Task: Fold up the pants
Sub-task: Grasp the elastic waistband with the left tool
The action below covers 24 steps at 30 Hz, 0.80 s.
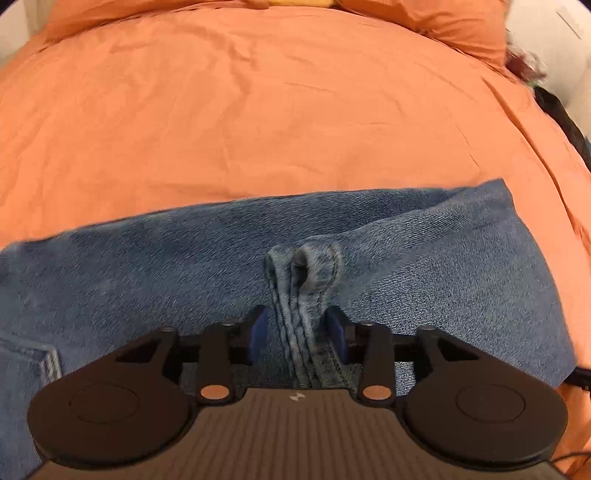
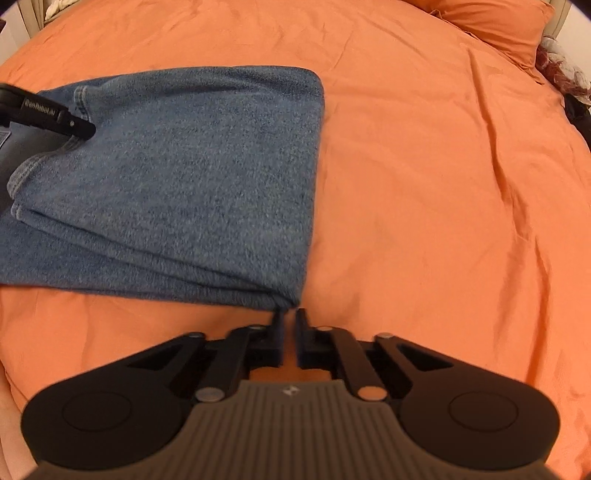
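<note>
Blue denim pants (image 2: 192, 177) lie folded in layers on an orange bed sheet (image 2: 424, 166). In the left wrist view my left gripper (image 1: 299, 332) is shut on a bunched hem of the pants (image 1: 306, 280), which sticks up between the blue pads. The rest of the pants (image 1: 147, 277) spread flat beneath it. In the right wrist view my right gripper (image 2: 290, 321) sits just below the near right corner of the folded pants, jaws nearly closed with a narrow gap and nothing between them. The left gripper (image 2: 79, 129) shows at the pants' far left edge.
An orange pillow (image 2: 498, 26) lies at the bed's far right, also in the left wrist view (image 1: 443, 22). Dark and patterned items (image 2: 565, 74) sit beyond the bed's right edge. Orange sheet (image 1: 240, 110) stretches beyond the pants.
</note>
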Tool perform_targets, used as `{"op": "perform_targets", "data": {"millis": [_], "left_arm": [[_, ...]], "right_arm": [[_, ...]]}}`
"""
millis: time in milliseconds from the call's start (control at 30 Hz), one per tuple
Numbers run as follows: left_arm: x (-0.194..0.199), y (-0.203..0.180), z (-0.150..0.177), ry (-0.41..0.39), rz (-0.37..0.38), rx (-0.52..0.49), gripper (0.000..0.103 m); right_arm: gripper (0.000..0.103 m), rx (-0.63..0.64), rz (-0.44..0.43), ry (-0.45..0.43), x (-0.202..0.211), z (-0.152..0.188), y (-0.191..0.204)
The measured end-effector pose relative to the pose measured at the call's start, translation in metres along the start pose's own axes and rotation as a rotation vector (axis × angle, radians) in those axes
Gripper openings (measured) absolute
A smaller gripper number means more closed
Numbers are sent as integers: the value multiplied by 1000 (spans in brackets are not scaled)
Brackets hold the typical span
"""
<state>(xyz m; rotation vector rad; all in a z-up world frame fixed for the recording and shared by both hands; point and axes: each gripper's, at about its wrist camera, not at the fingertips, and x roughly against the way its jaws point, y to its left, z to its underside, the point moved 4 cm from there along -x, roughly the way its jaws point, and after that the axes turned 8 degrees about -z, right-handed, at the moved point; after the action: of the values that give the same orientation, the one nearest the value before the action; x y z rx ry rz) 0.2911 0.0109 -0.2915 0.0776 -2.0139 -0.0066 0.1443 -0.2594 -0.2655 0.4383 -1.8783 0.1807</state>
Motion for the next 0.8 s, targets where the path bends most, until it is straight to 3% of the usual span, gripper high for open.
{"op": "perform_targets", "data": {"millis": [100, 300, 567, 667, 733, 800], "left_arm": [[18, 9, 6, -20, -4, 36, 58], [65, 48, 23, -34, -116, 106, 63], [115, 131, 41, -86, -200, 283, 76], [126, 168, 47, -90, -179, 367, 83], [133, 193, 53, -92, -145, 433, 87], [136, 216, 60, -82, -116, 505, 90]], "right_arm": [[0, 28, -23, -34, 20, 2, 3], [2, 162, -62, -107, 45, -18, 37], [4, 353, -124, -136, 34, -63, 107], [6, 428, -145, -145, 29, -81, 132], [23, 516, -143, -145, 27, -94, 149], [31, 597, -144, -142, 27, -103, 160]]}}
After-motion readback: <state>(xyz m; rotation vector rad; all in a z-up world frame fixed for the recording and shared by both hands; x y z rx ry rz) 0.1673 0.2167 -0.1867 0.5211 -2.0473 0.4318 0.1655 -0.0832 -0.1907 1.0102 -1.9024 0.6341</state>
